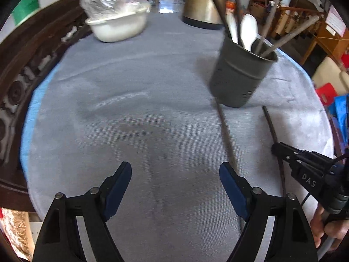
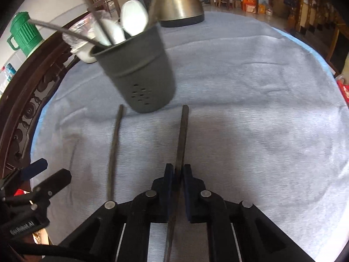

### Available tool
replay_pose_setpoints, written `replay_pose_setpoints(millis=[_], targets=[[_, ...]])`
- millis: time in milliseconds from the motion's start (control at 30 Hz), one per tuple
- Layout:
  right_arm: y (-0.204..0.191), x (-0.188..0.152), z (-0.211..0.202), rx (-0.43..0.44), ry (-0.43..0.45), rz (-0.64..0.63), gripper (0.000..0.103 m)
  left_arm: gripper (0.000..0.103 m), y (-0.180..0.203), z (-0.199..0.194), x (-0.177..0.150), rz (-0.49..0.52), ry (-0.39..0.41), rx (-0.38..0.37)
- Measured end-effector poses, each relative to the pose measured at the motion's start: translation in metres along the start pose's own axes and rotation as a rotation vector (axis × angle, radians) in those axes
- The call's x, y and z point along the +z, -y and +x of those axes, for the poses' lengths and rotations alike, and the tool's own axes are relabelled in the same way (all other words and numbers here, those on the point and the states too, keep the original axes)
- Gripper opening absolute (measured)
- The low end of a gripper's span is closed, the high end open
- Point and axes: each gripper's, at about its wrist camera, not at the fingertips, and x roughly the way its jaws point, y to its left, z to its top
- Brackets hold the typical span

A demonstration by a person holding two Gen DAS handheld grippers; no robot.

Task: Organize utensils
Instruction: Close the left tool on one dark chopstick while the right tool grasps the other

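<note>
Sorting status: partway.
Done: dark holder [image 2: 139,74] at 11 o'clock contains white spoons [image 2: 133,18] and chopsticks.
Right gripper [image 2: 178,174]: clamped on one chopstick [image 2: 182,135].
Left gripper [image 1: 175,174]: jaws apart, empty.
Left: second chopstick [image 2: 114,150] on cloth [image 2: 250,109], 10 o'clock.

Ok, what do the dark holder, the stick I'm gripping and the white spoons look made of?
Holder: looks like matte dark-grey plastic or coated metal, with moulded ribs and vent holes; I can't tell which. Gripped stick in the right gripper: dull, dark, thin and straight, probably a wood or bamboo chopstick, though motion blur leaves that open. Spoons: smooth, glossy white, most likely plastic or melamine, possibly ceramic.
</note>
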Motion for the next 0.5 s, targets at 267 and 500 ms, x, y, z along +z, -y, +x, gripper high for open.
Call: replay_pose_setpoints(millis=[267, 500], targets=[[0.036, 0.010, -0.004, -0.029, -0.047, 0.029, 0.011, 0.057, 0.029, 0.028, 0.023, 0.045, -0.066, -0.100], [0.057, 0.033, 0.003, 0.036, -0.078, 0.096, 0.013, 0.031, 0.037, 0.043, 0.033, 0.060, -0.077, -0.127]])
